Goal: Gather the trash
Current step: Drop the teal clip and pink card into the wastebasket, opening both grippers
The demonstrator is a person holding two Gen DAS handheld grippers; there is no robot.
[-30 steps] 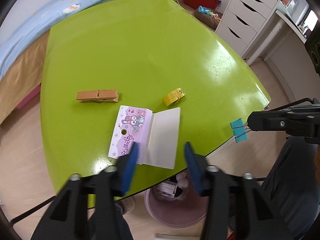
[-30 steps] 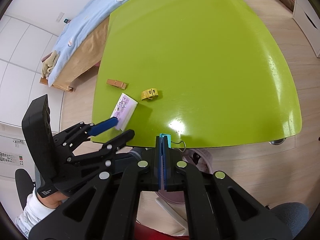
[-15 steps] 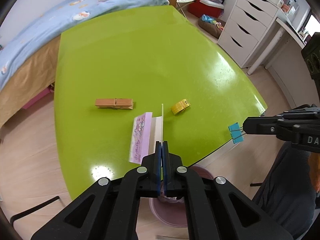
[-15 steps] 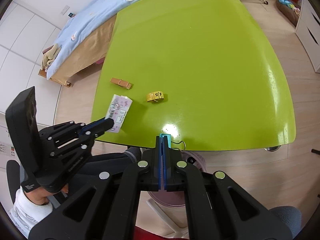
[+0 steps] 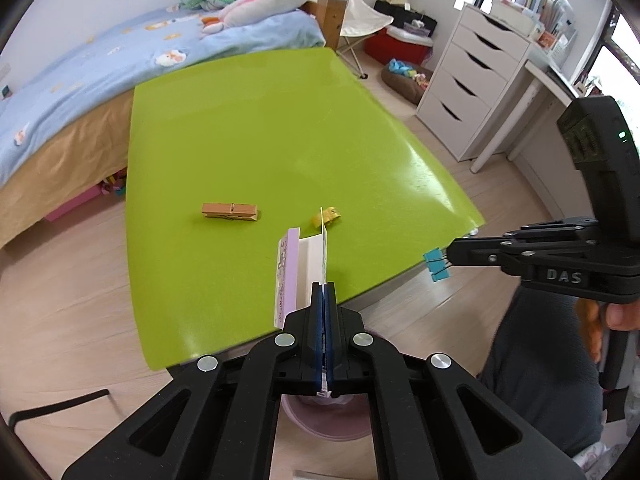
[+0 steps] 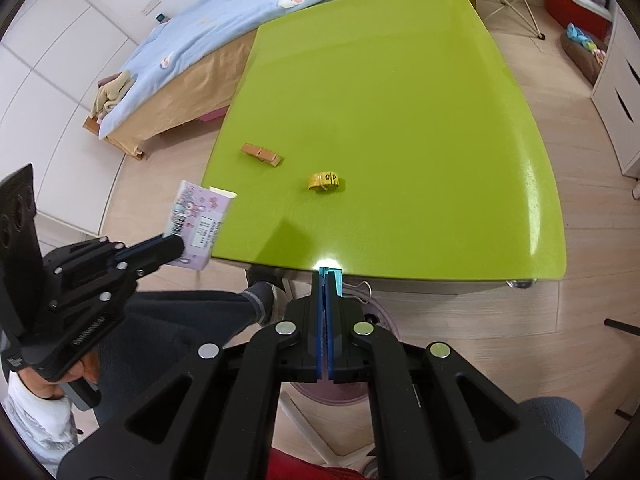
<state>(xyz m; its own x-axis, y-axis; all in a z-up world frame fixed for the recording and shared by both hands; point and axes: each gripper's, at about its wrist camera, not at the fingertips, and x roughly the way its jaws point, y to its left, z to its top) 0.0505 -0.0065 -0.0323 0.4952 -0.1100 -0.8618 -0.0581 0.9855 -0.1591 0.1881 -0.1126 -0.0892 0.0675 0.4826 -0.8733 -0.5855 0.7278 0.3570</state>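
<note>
Holding the folded card packaging clamped, left gripper hangs over the table's near edge; right gripper pinches a blue binder clip. Advise releasing directly above the pink bin below.

The right gripper is clamped on a blue binder clip at the near edge of the green table. At left, the left gripper pinches a purple card off the table's corner. A clothespin and a yellow tape roll lie on the table, apart.
</note>
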